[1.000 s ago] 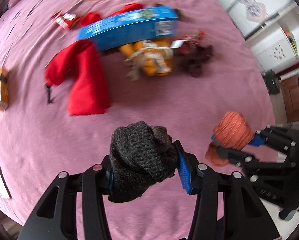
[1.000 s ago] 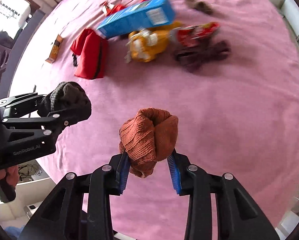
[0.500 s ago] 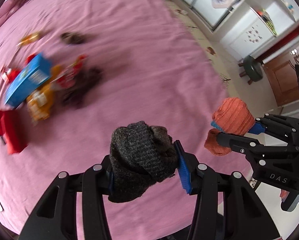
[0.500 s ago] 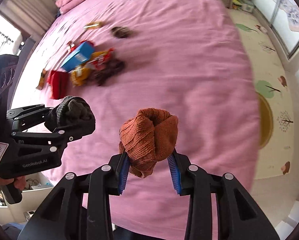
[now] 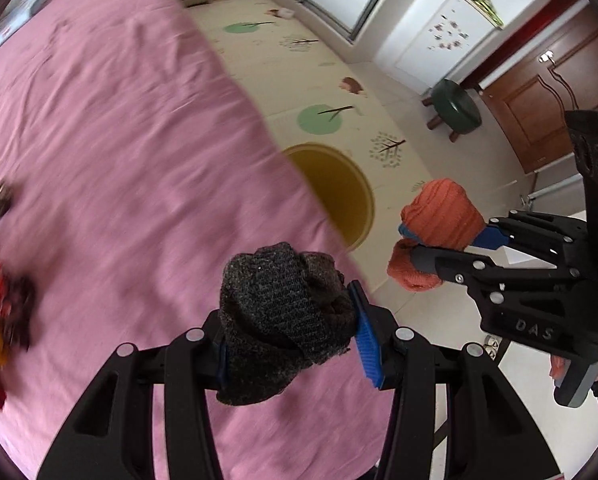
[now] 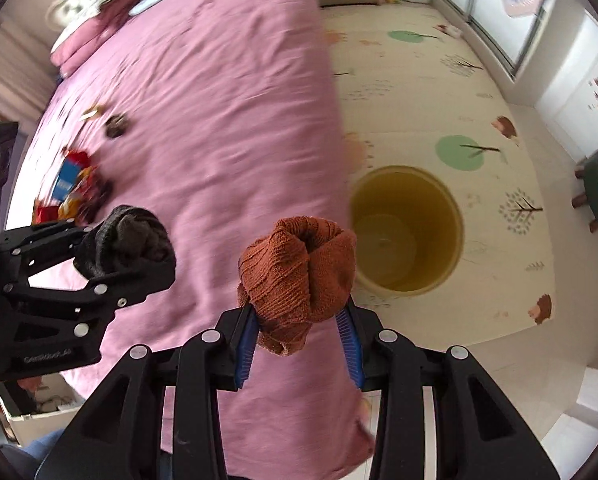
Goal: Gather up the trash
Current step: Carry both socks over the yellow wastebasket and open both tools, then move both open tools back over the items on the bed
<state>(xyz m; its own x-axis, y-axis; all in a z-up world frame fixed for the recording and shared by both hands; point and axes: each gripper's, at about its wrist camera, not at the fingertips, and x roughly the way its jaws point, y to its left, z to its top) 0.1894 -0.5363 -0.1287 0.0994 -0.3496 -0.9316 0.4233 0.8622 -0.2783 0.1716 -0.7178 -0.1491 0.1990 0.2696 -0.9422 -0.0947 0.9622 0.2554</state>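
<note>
Left tool (image 5: 289, 320): clamped on dark sock (image 5: 283, 312). Right tool (image 6: 299, 320): clamped on orange sock (image 6: 299, 272). Both now swung off bed (image 6: 219, 100) toward yellow bin (image 6: 407, 232) right; drop comes next.

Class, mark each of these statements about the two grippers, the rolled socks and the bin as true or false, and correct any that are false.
1. The left gripper grips a dark grey rolled sock. True.
2. The right gripper is open and holds nothing. False: it is shut on an orange rolled sock.
3. The yellow bin stands on the floor mat beside the bed. True.
4. The yellow bin is full of wrappers. False: its inside looks bare.
5. A pile of colourful items lies on the pink bed. True.
6. The green stool sits on the bed. False: it stands on the floor near the wooden door.
</note>
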